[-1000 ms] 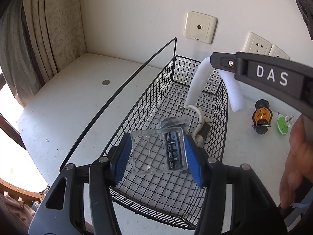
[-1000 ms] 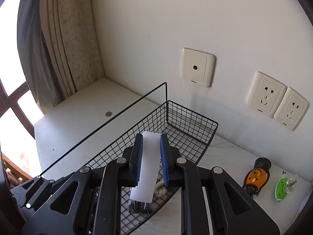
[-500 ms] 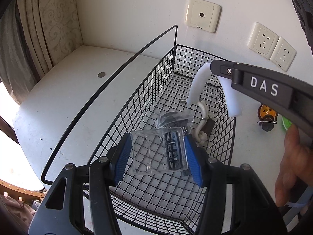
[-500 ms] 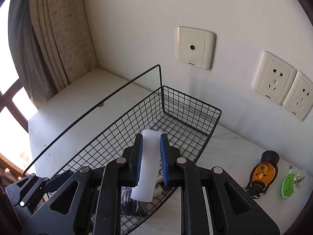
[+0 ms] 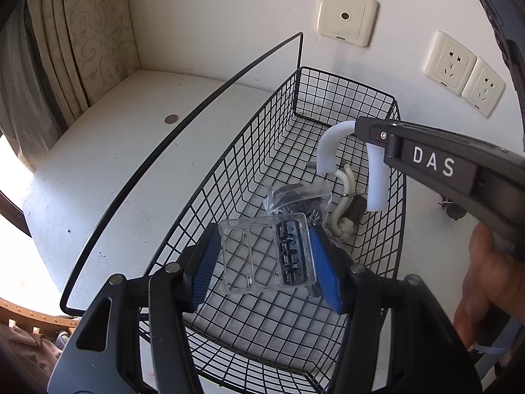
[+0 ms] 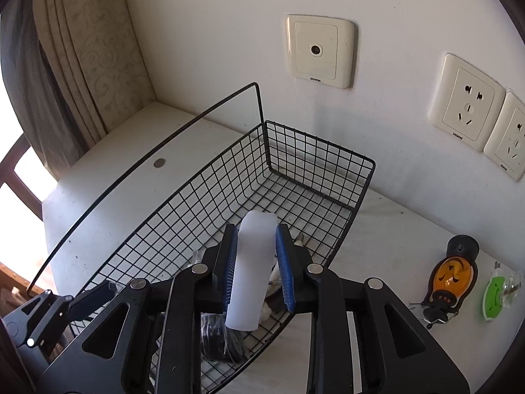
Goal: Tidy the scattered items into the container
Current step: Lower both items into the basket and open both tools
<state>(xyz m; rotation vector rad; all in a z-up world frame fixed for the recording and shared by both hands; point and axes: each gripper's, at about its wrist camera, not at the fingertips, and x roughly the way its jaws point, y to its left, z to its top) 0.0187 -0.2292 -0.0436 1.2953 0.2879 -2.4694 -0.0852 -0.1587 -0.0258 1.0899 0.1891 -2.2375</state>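
While both my tongs hang loaded over the basket, two items wait outside.

My left tongs (image 5: 262,256) pinch a clear plastic case (image 5: 265,256) above the wire basket (image 5: 328,98); my right tongs (image 6: 256,266) squeeze a white foam strip (image 6: 251,269) over its right rim. Inside already lie a bagged black item (image 5: 295,197) and a white cord (image 5: 344,197). Left out on the table (image 6: 387,236): an orange pumpkin toy (image 6: 452,275) and a green plug (image 6: 498,295). Nothing blocks either drop, I judge; the raised handle (image 5: 197,118) stands off left.
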